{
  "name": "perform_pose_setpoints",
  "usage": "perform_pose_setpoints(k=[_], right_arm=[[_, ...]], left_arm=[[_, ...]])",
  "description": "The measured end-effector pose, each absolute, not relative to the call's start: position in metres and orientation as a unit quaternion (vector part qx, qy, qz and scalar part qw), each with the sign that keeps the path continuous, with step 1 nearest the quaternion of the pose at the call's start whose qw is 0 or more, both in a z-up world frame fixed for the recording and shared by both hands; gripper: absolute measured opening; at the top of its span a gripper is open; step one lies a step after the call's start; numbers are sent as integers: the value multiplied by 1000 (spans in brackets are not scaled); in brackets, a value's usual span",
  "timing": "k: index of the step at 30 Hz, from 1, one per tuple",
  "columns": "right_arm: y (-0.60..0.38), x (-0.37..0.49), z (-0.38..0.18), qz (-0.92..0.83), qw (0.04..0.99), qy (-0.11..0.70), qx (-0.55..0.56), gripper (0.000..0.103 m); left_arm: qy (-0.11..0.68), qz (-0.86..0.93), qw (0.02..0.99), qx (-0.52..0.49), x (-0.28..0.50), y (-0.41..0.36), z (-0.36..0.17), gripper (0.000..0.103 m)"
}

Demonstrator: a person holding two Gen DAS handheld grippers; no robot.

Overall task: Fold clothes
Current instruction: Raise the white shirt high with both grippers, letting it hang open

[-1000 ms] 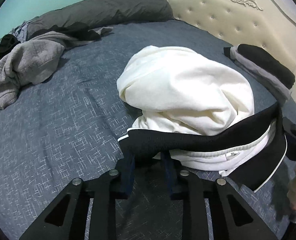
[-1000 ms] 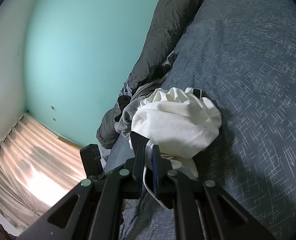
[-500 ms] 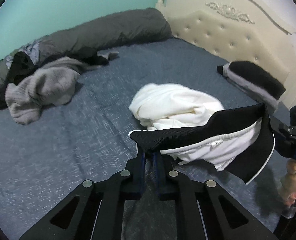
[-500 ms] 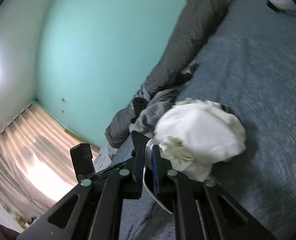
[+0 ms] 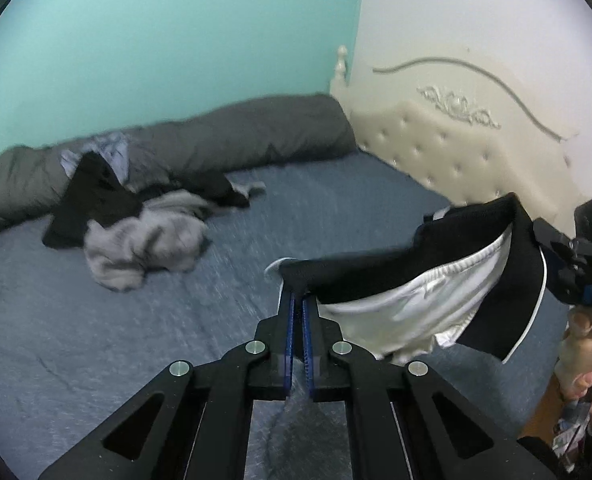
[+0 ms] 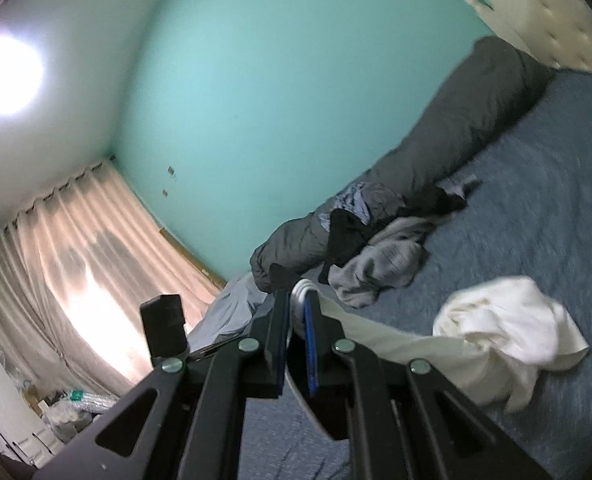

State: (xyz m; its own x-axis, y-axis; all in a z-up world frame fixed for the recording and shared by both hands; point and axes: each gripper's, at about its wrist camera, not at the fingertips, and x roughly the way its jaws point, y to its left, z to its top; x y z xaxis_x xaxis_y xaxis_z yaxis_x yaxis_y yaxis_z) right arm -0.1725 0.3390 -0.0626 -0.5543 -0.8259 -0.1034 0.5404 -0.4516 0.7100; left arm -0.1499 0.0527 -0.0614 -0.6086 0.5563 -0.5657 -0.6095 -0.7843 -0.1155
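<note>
the left gripper [image 5: 299, 300] is clamped on the black collar [image 5: 396, 268] of the white shirt [image 6: 508, 328], low centre of its frame; the right gripper [image 6: 296, 312] pinches the collar's other end. the shirt hangs between them, its tail bunched on the bed [image 5: 75, 320] at lower right. likely risk: the thin collar slipping from a pinch, or twisted cloth spoiling the fold. no containers in sight.

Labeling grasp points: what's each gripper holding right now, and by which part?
Both hold the white shirt by its black collar: left gripper at one collar end, right gripper at the other.
</note>
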Motion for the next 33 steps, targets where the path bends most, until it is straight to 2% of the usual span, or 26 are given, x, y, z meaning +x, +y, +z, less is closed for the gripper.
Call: perform_pose_setpoints(k=[11,23,33], right_arm=[[320,-153,64,-832,445,-266,197,7],[303,-110,208,-844,466,-230,130,7],[304,-75,296,-854,467,-214,86,7]], left_arm=[[9,919,310,-243,-110,-7,43,4],[21,945,285,-157,-57,-46,194,4],[35,958,265,-105,-15,-61,296,4]])
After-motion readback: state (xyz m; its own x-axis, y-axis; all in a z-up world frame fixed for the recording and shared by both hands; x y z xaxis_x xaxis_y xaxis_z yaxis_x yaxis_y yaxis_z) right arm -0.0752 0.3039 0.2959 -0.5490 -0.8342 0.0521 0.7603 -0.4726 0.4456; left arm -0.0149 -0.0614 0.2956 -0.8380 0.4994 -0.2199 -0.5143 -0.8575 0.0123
